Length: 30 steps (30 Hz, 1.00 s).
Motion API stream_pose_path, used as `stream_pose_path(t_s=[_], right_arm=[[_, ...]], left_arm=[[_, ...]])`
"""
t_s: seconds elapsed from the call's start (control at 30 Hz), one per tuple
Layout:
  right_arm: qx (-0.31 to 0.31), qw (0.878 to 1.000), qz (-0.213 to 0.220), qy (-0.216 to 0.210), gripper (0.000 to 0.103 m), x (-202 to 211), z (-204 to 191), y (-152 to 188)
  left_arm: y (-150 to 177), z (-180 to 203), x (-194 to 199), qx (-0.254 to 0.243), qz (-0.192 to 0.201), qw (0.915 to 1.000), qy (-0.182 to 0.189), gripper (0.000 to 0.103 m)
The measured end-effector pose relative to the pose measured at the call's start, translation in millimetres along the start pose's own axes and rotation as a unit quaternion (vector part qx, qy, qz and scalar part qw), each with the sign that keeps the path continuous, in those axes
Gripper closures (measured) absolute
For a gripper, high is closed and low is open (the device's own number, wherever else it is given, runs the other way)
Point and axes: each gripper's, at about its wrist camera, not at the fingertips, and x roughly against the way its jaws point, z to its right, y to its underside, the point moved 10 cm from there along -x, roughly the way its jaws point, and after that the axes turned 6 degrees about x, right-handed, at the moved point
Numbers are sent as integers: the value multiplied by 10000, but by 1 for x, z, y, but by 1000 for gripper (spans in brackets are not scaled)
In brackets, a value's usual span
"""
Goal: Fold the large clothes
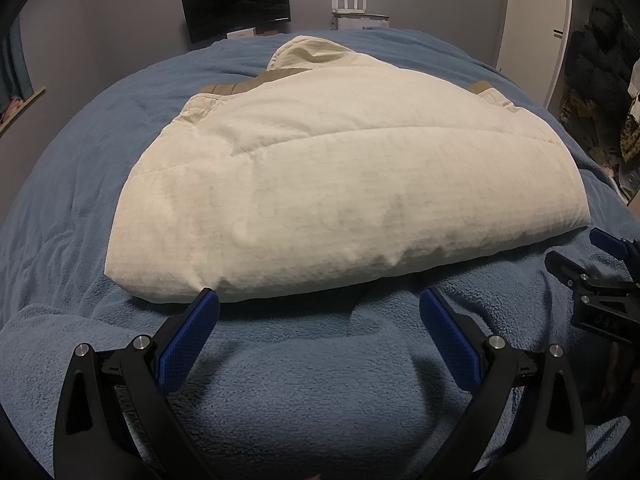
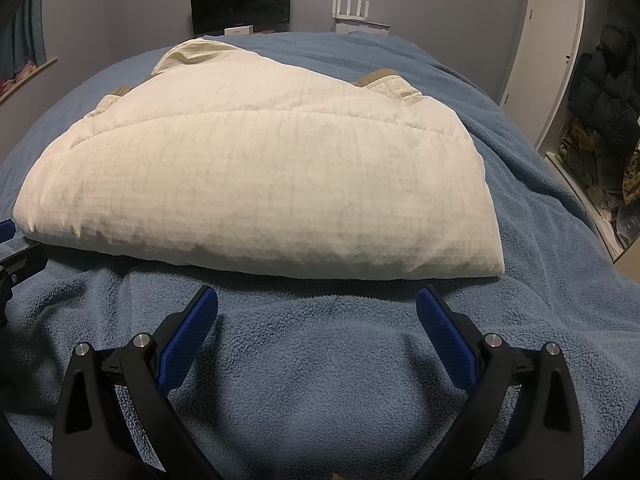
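A cream quilted padded jacket [image 1: 320, 184] lies folded into a thick bundle on the blue fleece blanket [image 1: 304, 392]; it also shows in the right wrist view [image 2: 272, 184]. Tan ribbed trim shows at its far edge [image 1: 236, 87]. My left gripper [image 1: 319, 304] is open and empty, just in front of the bundle's near edge, its left fingertip almost at the fabric. My right gripper [image 2: 317, 300] is open and empty, a little short of the near edge. The right gripper also shows at the right edge of the left wrist view [image 1: 600, 280].
The blue blanket [image 2: 320, 380] covers a bed. A dark monitor [image 1: 236, 6] and a white router [image 1: 352, 2] stand beyond the far edge. A white door [image 1: 536, 28] and piled dark clothes [image 2: 604, 92] are at the right.
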Motion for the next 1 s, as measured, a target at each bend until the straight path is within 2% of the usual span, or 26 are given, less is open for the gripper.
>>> stream_pose_path(t_s=[1.0], right_arm=[[-42, 10000, -23, -37, 8, 1, 5, 0]], left_arm=[[-1, -4, -2, -5, -111, 9999, 21, 7]])
